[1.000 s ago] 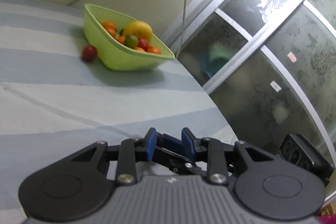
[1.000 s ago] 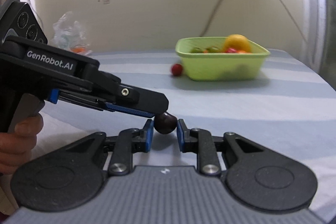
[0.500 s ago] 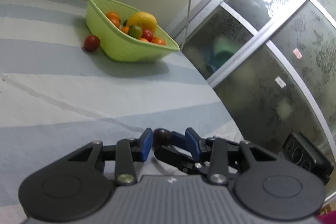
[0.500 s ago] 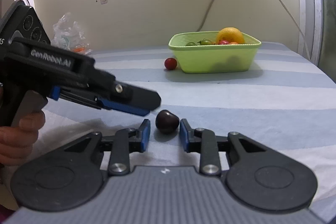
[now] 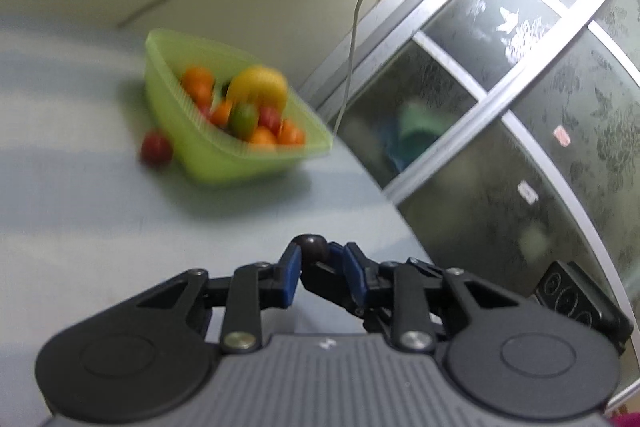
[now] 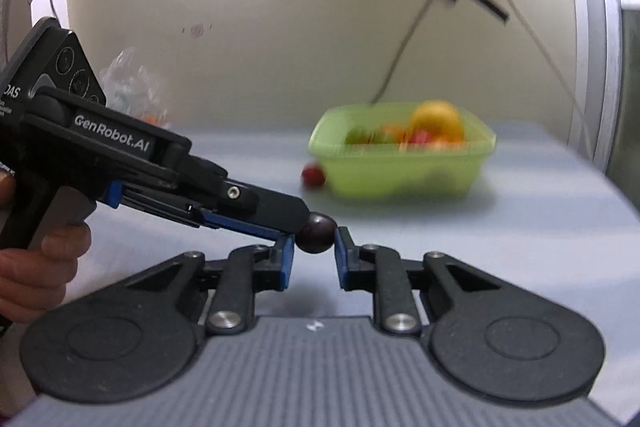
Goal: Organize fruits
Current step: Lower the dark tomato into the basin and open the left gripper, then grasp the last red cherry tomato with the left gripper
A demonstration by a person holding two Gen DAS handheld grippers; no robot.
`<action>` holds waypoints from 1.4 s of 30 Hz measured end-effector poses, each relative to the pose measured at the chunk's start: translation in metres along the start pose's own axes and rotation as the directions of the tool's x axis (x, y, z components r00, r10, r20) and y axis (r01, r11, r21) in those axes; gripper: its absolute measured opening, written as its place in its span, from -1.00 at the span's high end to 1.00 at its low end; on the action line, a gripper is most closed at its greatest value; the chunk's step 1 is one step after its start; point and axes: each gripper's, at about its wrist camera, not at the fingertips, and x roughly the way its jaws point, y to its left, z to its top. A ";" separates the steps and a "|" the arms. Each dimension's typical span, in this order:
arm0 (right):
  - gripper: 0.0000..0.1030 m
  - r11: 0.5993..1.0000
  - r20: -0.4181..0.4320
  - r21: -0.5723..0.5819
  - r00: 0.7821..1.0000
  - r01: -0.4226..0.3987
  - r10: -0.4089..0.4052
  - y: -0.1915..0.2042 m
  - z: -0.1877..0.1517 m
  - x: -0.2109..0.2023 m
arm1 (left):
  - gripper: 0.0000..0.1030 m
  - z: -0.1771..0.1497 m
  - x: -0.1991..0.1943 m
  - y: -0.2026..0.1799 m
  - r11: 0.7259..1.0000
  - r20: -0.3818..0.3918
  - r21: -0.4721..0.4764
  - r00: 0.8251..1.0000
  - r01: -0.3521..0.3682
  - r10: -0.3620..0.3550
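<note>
The dark cherry [image 6: 316, 237] sits pinched between the blue pads of the right gripper [image 6: 314, 247], whose jaws are drawn in as far as the fruit allows and press it on both sides. From the left, the left gripper [image 6: 298, 223] reaches in at a slant, and its tip meets the same cherry; in its own view the cherry [image 5: 311, 247] sits at the tips of its nearly closed jaws, with the right gripper's fingers crossing just beneath. Whether the left pads truly press the fruit cannot be told. A hand [image 6: 36, 267] holds the left gripper's handle.

Beyond the cherry, well apart, a green basket [image 6: 400, 171] stands on the striped cloth [image 6: 520, 227], filled with oranges, tomatoes and a yellow fruit [image 6: 437, 119]. A red tomato [image 6: 313, 175] lies on the cloth just beside the basket's left wall. Farther left of the basket, by the wall, is a crumpled plastic bag [image 6: 132, 87].
</note>
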 end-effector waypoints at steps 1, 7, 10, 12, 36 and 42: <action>0.53 1.000 0.020 -0.006 1.000 0.008 -0.008 -0.003 0.007 0.004 | 0.52 0.009 0.002 -0.003 1.000 0.009 0.010 1.000 -0.003 0.003; 0.52 0.999 0.088 -0.021 0.995 0.048 -0.046 -0.026 0.045 0.035 | 0.51 0.060 0.022 -0.005 0.998 0.049 0.043 0.998 -0.034 0.032; 0.48 0.997 0.091 -0.025 0.994 0.067 -0.064 -0.034 0.054 0.055 | 0.44 0.074 0.037 0.001 0.997 0.055 0.045 0.997 -0.060 0.058; 0.44 0.997 0.088 -0.022 0.993 0.076 -0.074 -0.039 0.057 0.068 | 0.37 0.082 0.046 0.007 0.996 0.053 0.041 0.996 -0.079 0.077; 0.29 0.903 0.124 0.425 0.985 0.060 -0.124 -0.090 0.024 0.027 | -0.15 0.032 0.021 0.018 0.835 0.078 0.448 0.945 -0.319 0.319; 0.29 0.933 0.138 0.345 0.978 0.099 -0.154 -0.081 0.028 0.030 | -0.11 0.036 0.044 0.019 0.791 0.030 0.526 0.937 -0.312 0.349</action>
